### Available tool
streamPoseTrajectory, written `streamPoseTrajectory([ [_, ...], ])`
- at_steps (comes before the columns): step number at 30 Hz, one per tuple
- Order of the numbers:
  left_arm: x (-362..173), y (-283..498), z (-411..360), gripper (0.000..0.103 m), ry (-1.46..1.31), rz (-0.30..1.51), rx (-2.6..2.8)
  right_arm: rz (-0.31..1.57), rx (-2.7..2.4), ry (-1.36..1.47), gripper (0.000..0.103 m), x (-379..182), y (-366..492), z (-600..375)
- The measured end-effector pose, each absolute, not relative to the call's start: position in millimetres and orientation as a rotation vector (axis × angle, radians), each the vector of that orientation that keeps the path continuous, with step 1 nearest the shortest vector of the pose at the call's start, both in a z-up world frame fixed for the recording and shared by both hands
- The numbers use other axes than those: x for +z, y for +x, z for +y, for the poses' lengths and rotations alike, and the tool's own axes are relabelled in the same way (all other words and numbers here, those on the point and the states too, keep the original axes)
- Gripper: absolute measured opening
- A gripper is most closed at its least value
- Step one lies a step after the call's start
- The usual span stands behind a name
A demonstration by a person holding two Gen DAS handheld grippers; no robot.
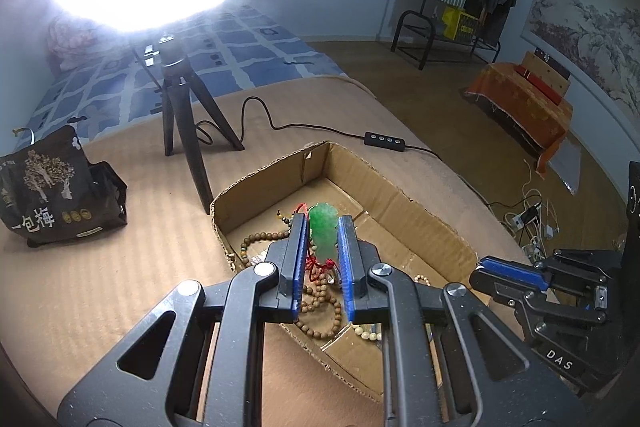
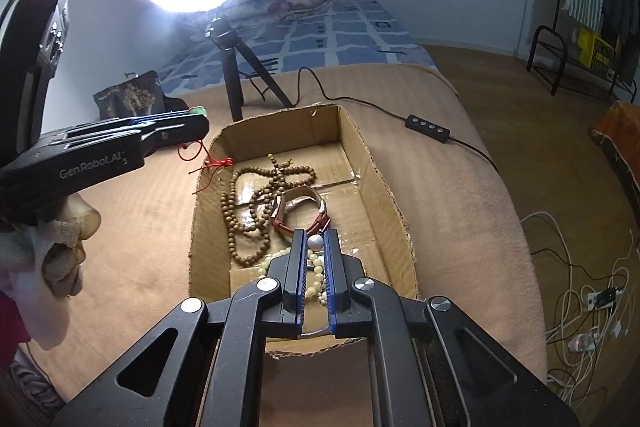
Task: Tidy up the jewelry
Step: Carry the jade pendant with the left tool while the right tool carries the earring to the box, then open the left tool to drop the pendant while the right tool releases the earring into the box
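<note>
Left gripper (image 1: 323, 247) jaws clamp a green jade pendant (image 1: 323, 233) above the cardboard box (image 2: 384, 187) on the bed; its red cord (image 2: 212, 163) dangles and could snag the rim. Right gripper (image 2: 315, 263), jaws clenched on pale beads (image 2: 316, 269) w/ thin purchase; strand may slip.

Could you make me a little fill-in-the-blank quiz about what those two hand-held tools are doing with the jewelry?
1. The left tool grips a pendant coloured ____.
2. The pendant's cord is ____.
3. The cardboard box holds brown wooden beads and a ____ with a brown strap.
4. The right tool is over pale ____ in the box.

Answers: green; red; watch; beads
</note>
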State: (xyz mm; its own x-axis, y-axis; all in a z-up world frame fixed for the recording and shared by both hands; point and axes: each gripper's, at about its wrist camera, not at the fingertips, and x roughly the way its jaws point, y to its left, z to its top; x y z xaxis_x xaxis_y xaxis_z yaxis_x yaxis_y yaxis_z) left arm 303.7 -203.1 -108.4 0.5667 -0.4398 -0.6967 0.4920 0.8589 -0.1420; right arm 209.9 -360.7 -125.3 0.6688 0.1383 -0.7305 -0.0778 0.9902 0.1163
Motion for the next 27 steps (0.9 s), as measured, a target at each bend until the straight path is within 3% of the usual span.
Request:
streamPoseTrajectory([
  [19, -101.3, 306.2, -205.4, 0.014, 0.084, 0.778, -0.510, 0.828, 0.124, 0.073, 0.007, -128.8, 209.7, -360.2],
  [20, -100.9, 306.0, -204.9, 0.015, 0.087, 0.777, -0.507, 0.828, 0.120, 0.068, 0.011, -128.7, 209.3, -360.1],
  [21, -100.5, 305.9, -204.6, 0.023, 0.089, 0.776, -0.504, 0.827, 0.119, 0.065, 0.015, -128.8, 209.2, -360.1],
  [23, -99.6, 306.0, -202.3, 0.034, 0.085, 0.770, -0.500, 0.822, 0.115, 0.064, 0.034, -128.3, 208.9, -360.2],
  [27, -98.9, 305.6, -199.4, 0.034, 0.084, 0.768, -0.493, 0.806, 0.094, 0.058, 0.050, -125.0, 207.4, -359.5],
])
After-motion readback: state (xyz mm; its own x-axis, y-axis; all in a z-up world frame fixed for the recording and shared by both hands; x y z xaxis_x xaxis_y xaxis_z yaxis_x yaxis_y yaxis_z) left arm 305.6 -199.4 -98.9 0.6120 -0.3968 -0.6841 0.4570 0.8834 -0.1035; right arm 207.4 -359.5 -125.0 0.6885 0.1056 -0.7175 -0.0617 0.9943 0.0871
